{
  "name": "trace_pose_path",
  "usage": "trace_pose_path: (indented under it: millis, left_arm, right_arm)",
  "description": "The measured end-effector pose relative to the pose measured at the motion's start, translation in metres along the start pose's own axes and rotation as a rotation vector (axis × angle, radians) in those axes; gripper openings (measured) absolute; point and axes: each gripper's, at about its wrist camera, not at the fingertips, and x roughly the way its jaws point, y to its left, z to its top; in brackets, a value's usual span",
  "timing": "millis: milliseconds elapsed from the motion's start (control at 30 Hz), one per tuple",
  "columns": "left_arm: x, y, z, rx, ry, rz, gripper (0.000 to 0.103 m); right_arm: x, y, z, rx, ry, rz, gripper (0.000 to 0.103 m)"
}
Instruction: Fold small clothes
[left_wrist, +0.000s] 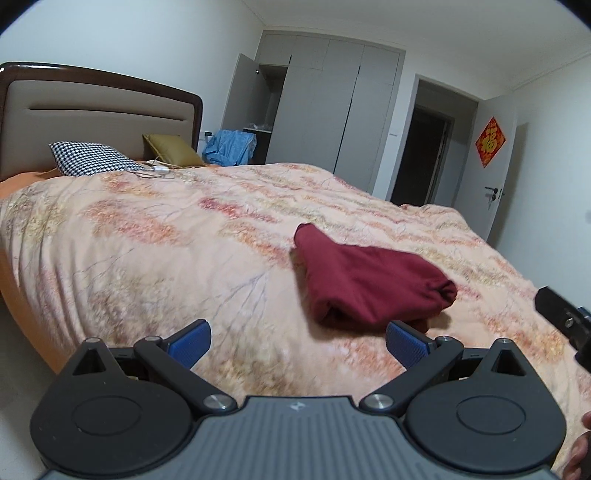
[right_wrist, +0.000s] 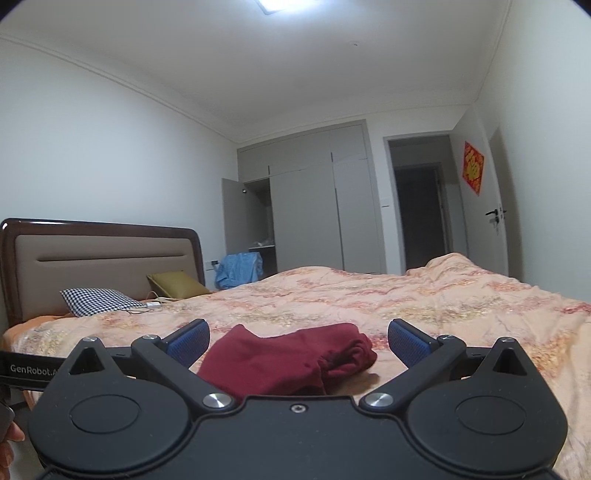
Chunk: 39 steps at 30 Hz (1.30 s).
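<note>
A dark red garment (left_wrist: 373, 282), folded into a thick, rumpled bundle, lies on a bed's peach floral quilt (left_wrist: 166, 236). The left gripper (left_wrist: 298, 341) and right gripper (right_wrist: 298, 341) hover near it, fingers spread wide apart, holding nothing.

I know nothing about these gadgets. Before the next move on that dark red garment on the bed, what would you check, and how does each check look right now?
1. Left gripper jaws open and empty: ok.
2. Right gripper jaws open and empty: ok.
3. Dark red garment lying free on the quilt, nothing gripping it: ok.
4. Garment already folded into a compact bundle: ok, though one end looks bunched.
5. Nothing else lying close to the garment: ok.
6. Layers underneath lying tidy: cannot tell.
</note>
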Motion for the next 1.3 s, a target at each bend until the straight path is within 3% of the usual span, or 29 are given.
trace_pose_path:
  millis: [233, 533, 1300]
  left_arm:
    - [0.000, 0.009, -0.019, 0.067, -0.020, 0.064, 0.103]
    - [0.003, 0.018, -0.039, 0.077, -0.016, 0.069, 0.103]
    - [0.008, 0.020, -0.042, 0.082, 0.005, 0.060, 0.103]
  right_arm:
    - [-0.001, 0.002, -0.023, -0.003, 0.048, -0.019, 0.103]
    - [-0.005, 0.002, -0.052, 0.003, 0.096, -0.073, 0.103]
    - [0.006, -0.003, -0.060, 0.026, 0.151, -0.076, 0.103]
